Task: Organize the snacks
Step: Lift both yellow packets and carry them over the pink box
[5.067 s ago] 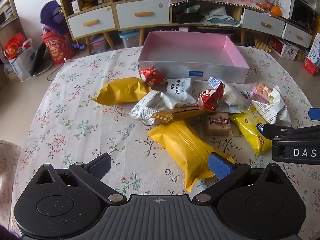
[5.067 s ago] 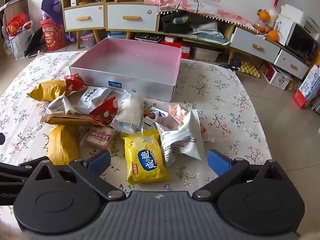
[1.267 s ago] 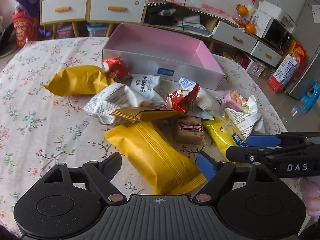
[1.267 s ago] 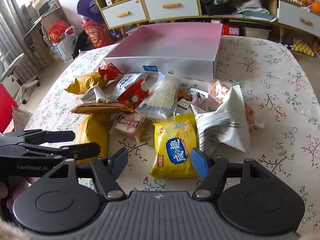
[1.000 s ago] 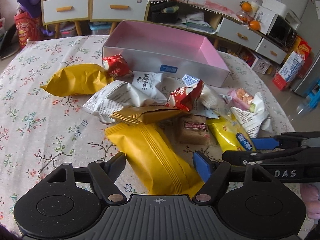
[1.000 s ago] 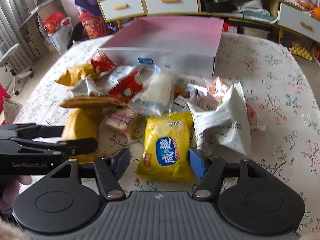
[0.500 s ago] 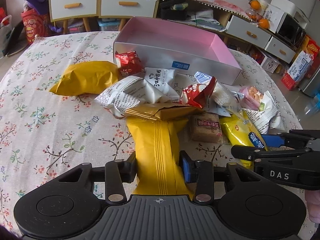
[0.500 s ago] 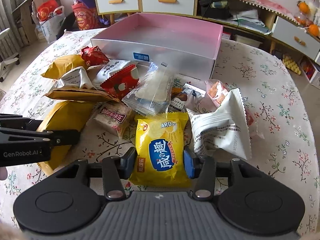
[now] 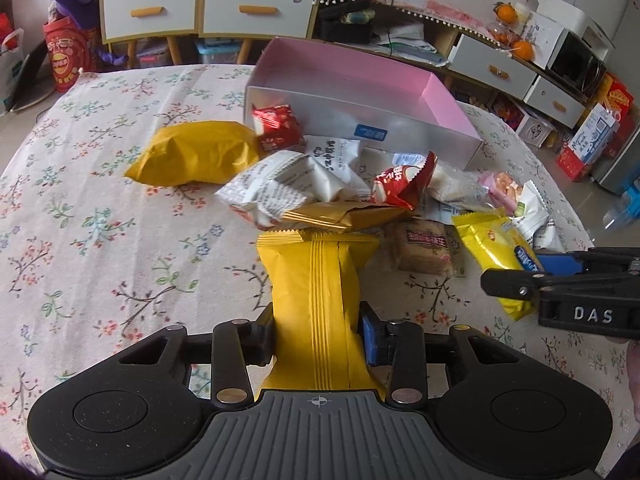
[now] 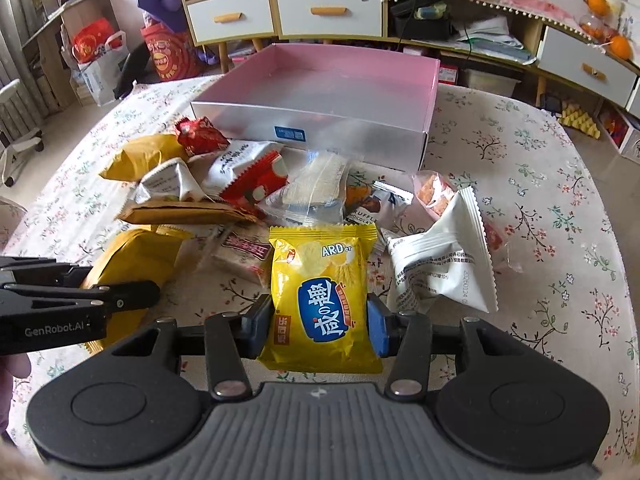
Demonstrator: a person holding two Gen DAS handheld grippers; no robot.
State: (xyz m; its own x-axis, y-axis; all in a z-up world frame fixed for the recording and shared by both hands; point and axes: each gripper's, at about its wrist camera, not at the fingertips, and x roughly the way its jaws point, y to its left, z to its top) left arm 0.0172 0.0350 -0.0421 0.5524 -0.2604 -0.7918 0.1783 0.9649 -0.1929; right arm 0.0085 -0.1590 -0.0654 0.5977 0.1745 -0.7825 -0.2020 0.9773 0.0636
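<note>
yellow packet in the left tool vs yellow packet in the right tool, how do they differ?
The long mustard packet in the left tool shows a plain ribbed back seam; the bright yellow chip packet in the right tool shows printed blue lettering. The mustard packet is longer and narrower, the chip packet squarer. Both are gripped across their width, near their close ends.

Bright daylight, both views sharp. Soft shadows beneath snack pile point(image 9: 344, 196) on tablecloth point(image 9: 100, 240). Mild glare on silver box wall point(image 10: 320, 120). Strong fisheye bend, dark vignette at frame corners. Window glow upper left in right view.
</note>
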